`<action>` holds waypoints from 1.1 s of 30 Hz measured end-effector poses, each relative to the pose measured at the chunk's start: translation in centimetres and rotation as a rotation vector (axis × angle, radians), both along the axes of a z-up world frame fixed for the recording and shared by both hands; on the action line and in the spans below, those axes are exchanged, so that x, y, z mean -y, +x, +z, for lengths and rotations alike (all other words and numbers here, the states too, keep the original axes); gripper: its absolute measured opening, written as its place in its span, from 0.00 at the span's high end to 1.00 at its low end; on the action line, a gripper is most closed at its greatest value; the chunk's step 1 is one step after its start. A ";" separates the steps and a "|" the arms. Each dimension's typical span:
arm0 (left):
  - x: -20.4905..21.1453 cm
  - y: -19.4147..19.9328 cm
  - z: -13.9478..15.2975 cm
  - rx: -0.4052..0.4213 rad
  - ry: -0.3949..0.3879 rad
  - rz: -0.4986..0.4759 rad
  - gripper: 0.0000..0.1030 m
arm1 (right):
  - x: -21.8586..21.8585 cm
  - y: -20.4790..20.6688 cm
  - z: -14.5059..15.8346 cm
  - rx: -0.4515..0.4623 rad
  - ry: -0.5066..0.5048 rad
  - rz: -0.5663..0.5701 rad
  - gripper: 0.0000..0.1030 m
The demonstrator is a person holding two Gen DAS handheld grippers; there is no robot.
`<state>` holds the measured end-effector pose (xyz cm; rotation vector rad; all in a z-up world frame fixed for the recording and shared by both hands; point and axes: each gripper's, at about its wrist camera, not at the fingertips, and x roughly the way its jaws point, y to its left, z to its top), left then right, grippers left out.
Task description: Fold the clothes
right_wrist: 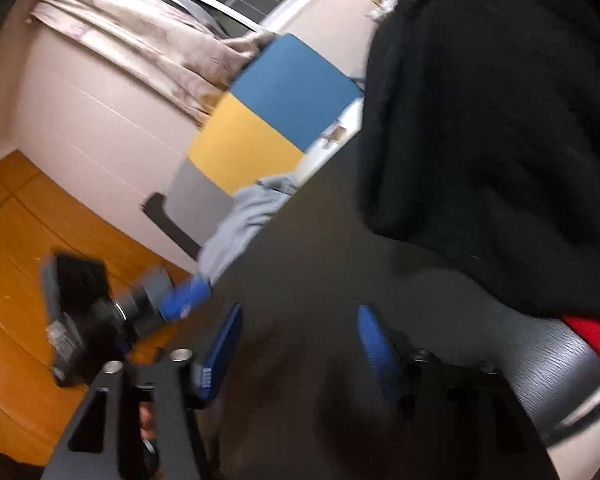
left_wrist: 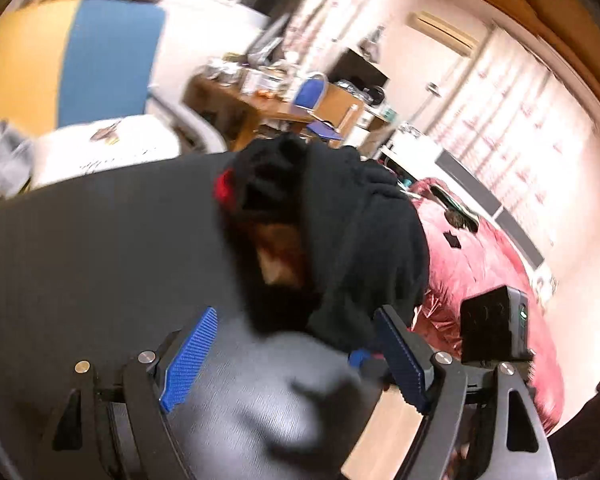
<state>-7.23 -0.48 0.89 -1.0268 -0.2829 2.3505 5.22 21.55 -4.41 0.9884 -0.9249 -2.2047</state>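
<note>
A black garment (left_wrist: 340, 232) lies bunched on the dark table (left_wrist: 100, 260), with a red lining patch (left_wrist: 226, 188) showing at its far side. My left gripper (left_wrist: 296, 348) is open just short of the heap; its right pad (left_wrist: 400, 356) is at the cloth's near edge and nothing is between the fingers. In the right wrist view the same black garment (right_wrist: 492, 140) fills the upper right, with a red bit (right_wrist: 592, 332) at its lower edge. My right gripper (right_wrist: 300, 346) is open over bare table (right_wrist: 300, 248), left of the garment. The left gripper's body (right_wrist: 80, 312) shows at the left.
A folded white printed garment (left_wrist: 108, 148) and a grey garment (right_wrist: 244, 216) lie at the table's far side. Behind them stands a blue-and-yellow panel (right_wrist: 272, 112). A red cover (left_wrist: 480, 260) lies to the right, with a cluttered desk (left_wrist: 260, 96) and a blue chair (left_wrist: 312, 92) beyond.
</note>
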 end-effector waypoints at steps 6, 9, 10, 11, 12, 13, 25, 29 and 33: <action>-4.2 -5.1 -1.5 0.034 -0.083 -0.070 0.20 | -1.2 1.6 -0.2 0.005 0.119 -0.064 0.26; -6.2 -8.3 -3.8 0.111 -0.074 -0.115 0.20 | -2.6 2.2 0.1 -0.006 0.183 -0.125 0.22; -6.4 -8.8 -4.3 0.132 -0.056 -0.128 0.20 | -3.2 2.4 0.2 -0.012 0.200 -0.154 0.22; -6.7 -9.3 -4.8 0.149 -0.039 -0.137 0.20 | -3.9 2.7 0.3 -0.019 0.217 -0.183 0.22; -7.1 -9.9 -5.2 0.166 -0.022 -0.145 0.20 | -4.6 2.8 0.5 -0.028 0.233 -0.213 0.22; -7.5 -10.4 -5.6 0.183 -0.006 -0.154 0.20 | -5.6 2.8 1.1 -0.048 0.242 -0.250 0.22; -8.2 -11.5 -7.5 0.332 0.197 -0.162 0.92 | -16.6 -1.8 0.3 -0.044 0.281 -0.522 0.07; -4.0 -9.2 -4.7 0.263 0.333 -0.138 0.94 | -13.2 -3.6 -1.1 -0.005 0.173 -0.372 0.52; 1.0 -5.5 -1.4 0.171 0.407 -0.110 0.94 | -7.7 -3.7 -2.3 0.027 0.032 -0.223 0.67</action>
